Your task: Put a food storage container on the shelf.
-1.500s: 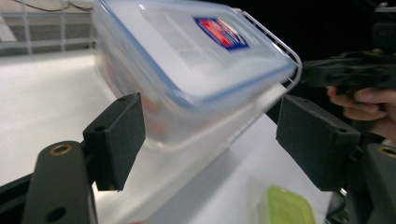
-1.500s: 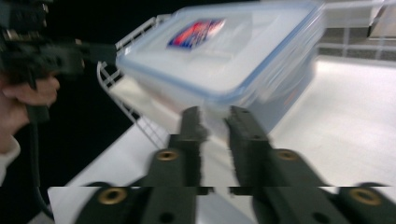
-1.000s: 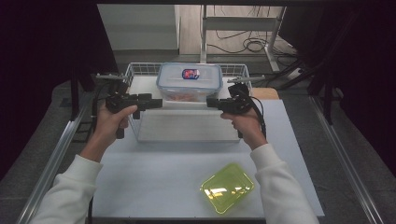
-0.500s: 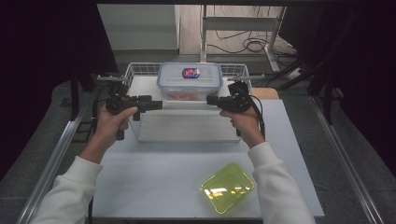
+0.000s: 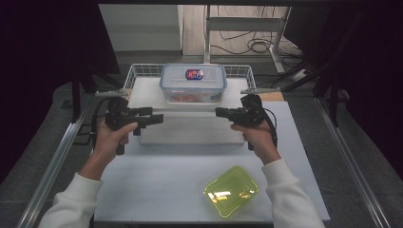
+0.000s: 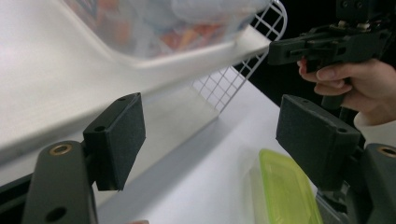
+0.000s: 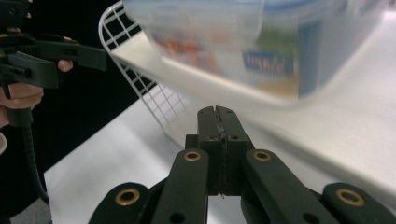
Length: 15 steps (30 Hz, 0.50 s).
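Clear lidded box [image 5: 193,84] beyond both | left tool [image 5: 157,117] spread | right tool [image 5: 219,112] pressed together

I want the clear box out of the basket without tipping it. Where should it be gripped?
Probably by its two short ends under the lid rim: the box sits upright, broadside to the person, with the left gripper and right gripper on either side.

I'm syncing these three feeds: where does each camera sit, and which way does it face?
High view: above the table's near side, looking forward and down; forearms, left gripper, right gripper.
Left gripper view: rides that gripper, open jaws toward the clear food container, yellow-green lid.
Right gripper view: shut jaws toward the container.
All share the container and wire basket.
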Motion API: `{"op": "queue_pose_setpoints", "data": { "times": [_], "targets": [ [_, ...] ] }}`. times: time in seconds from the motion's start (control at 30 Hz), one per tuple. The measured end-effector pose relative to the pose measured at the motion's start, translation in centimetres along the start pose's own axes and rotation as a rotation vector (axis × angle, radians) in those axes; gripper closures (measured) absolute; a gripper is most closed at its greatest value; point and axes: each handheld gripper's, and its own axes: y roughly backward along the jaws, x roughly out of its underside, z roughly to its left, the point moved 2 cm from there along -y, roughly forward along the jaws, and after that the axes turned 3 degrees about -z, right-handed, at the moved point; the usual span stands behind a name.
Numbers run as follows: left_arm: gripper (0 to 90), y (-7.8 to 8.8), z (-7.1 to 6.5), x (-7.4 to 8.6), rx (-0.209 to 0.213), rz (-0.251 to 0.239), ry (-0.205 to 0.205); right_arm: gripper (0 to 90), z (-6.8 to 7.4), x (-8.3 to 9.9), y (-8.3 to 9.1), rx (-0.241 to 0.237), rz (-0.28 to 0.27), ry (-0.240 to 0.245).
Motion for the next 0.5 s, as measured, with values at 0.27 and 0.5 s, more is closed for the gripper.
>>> {"op": "queue_pose_setpoints", "data": {
  "times": [0.27,0.5],
  "targets": [
    [25.7,0.2,-0.7,4.0,0.009,0.023,-0.006,79.7,0.5,3.4,1.5,0.017,0.032,0.016],
    [26.2,-0.6,-1.2,7.6,0.002,0.090,-0.016,54.6,1.0,7.3,2.8,0.052,0.075,0.071]
  ]
}}
